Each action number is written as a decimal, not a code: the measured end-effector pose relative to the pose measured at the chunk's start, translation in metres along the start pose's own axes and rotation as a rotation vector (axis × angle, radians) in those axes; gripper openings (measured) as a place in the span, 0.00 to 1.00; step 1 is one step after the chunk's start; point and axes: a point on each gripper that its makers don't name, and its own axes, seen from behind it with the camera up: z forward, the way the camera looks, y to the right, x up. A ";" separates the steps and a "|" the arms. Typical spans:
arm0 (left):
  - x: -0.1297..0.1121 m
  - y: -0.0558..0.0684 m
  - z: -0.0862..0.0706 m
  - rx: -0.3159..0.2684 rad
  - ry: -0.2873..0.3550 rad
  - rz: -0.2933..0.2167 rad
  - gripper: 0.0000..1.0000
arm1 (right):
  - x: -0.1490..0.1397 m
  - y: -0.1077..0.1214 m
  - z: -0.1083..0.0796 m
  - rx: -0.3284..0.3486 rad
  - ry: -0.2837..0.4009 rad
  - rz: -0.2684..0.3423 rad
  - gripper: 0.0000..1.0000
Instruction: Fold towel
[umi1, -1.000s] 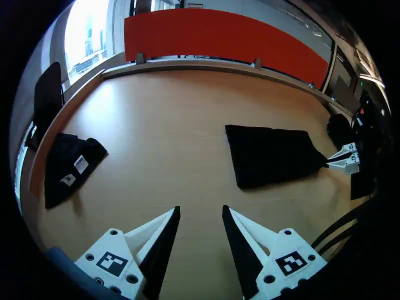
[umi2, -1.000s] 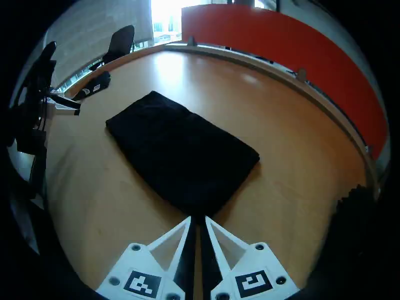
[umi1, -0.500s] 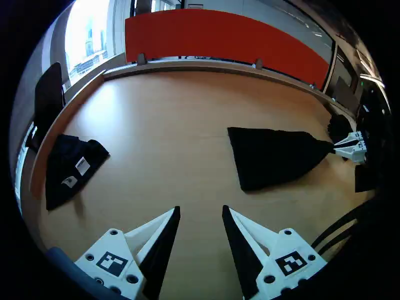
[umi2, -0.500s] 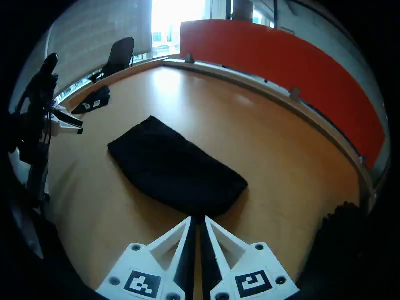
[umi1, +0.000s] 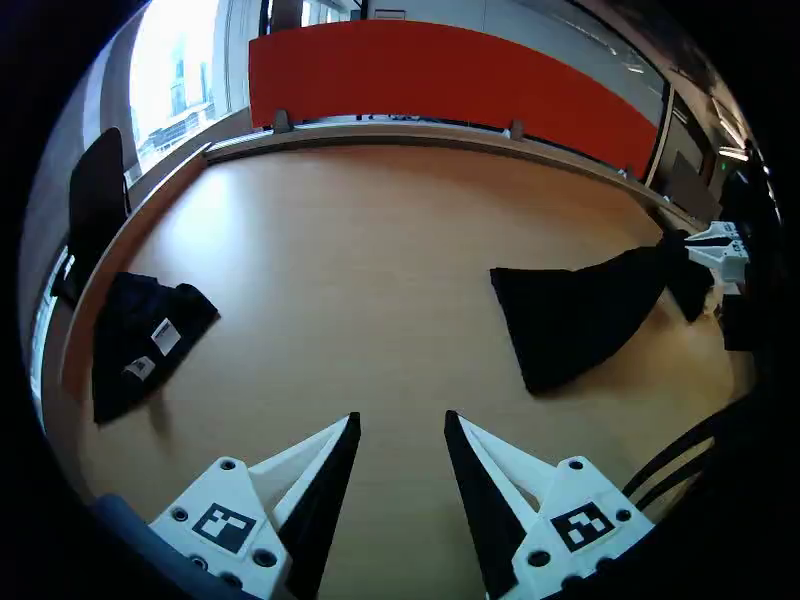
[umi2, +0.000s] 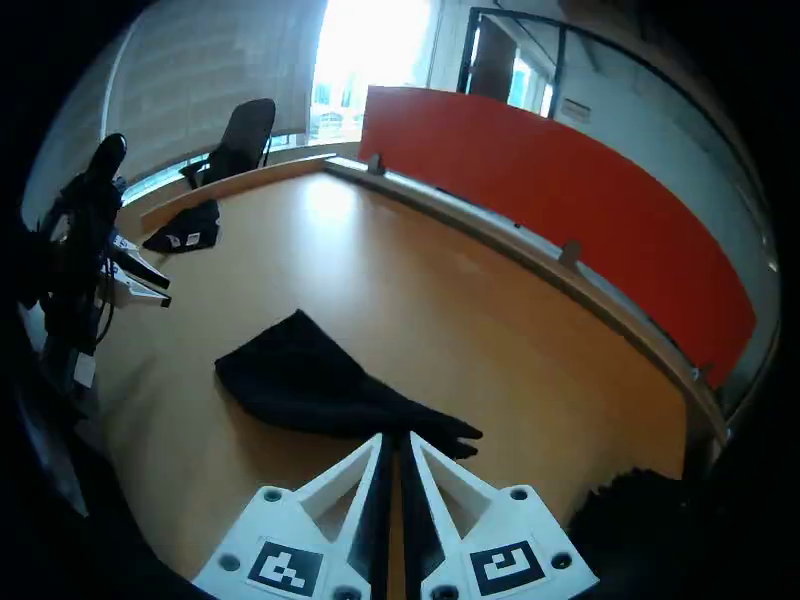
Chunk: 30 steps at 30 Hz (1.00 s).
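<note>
Two fingers of the right gripper (umi2: 400, 445) pinch a corner of the black towel (umi2: 300, 385). The corner is higher than half a second ago, drawing the cloth into a peak at lower centre, its far end on the wooden table (umi2: 430, 290). Left gripper (umi1: 400, 425) stays spread wide, holding nothing. White tags on the dark cloth (umi1: 140, 335) at left are too small to read.

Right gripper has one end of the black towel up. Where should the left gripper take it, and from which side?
I'd take the black towel at its near corner, on the end lying flat on the table. Come in low from the side of the open left gripper: the right gripper pinches the opposite end raised, so that flat edge faces you.
</note>
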 end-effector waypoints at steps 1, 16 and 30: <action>0.000 0.000 0.000 0.000 0.001 0.000 0.61 | 0.003 0.002 -0.002 -0.003 0.004 -0.004 0.05; 0.002 0.001 -0.002 0.000 0.007 -0.005 0.61 | 0.012 -0.004 -0.006 0.019 0.011 -0.039 0.04; 0.009 0.001 -0.008 -0.005 0.027 -0.016 0.61 | 0.024 -0.048 0.015 0.117 0.005 -0.097 0.04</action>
